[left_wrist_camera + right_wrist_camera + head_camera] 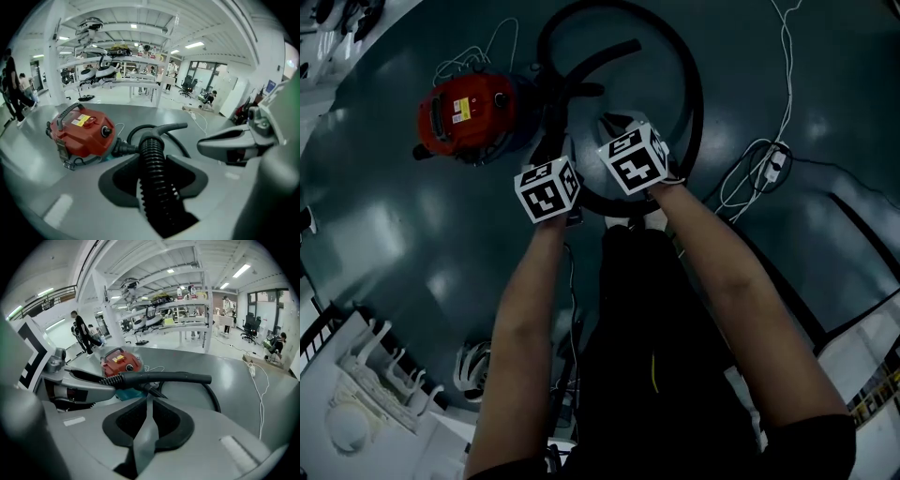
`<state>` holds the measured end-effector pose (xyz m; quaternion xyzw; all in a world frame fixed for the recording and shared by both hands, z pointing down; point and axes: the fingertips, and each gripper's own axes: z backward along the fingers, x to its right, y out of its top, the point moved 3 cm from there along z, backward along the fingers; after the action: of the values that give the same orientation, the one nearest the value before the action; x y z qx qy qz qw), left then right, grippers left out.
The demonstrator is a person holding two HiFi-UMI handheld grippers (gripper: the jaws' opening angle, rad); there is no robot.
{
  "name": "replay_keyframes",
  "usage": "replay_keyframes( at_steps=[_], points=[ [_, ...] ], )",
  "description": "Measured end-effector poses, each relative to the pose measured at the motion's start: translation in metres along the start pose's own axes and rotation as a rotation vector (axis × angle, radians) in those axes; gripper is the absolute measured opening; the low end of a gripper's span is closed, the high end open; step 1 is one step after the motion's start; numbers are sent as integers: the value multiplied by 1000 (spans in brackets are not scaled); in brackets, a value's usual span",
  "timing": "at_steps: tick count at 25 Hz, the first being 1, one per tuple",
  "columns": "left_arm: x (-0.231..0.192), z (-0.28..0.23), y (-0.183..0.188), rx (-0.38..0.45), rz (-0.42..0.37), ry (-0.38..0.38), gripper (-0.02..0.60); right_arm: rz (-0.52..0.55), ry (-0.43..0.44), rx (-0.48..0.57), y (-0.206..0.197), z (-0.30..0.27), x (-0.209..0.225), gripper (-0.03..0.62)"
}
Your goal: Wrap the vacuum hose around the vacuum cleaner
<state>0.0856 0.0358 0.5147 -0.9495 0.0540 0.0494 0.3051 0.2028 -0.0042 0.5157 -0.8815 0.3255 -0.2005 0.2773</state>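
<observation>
The grey floor [403,244] bears a red vacuum cleaner [469,114], its hose end facing right in the head view. From there the black hose [695,89] sweeps a wide loop away from the cleaner and curves back toward it. The hose's stiff curved end lies level and points away from the cleaner. The left gripper [153,180], just beside the cleaner, clamps the ribbed hose, which runs lengthwise between its jaws. The right gripper [146,427], farther from the cleaner, has its jaws pressed together on nothing. A white cable [785,103] lies well apart from the cleaner, beyond the loop.
</observation>
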Motion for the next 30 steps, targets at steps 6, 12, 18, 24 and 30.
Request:
replay_keyframes(
  at_steps=[6,12,18,24,30],
  points=[
    [-13,53,10,49,29,18,176,92,72,7,20,17,-38,71],
    [-30,99,33,77,15,4,176,288,162,27,51,27,-83,163],
    [-57,140,59,111,-17,-20,178,543,179,78,101,32,-133,251],
    [-87,177,79,120,-13,-66,176,622,223,123,150,39,-169,292],
    [-110,213,94,118,-77,-110,176,828,248,155,186,39,-217,337]
  ],
)
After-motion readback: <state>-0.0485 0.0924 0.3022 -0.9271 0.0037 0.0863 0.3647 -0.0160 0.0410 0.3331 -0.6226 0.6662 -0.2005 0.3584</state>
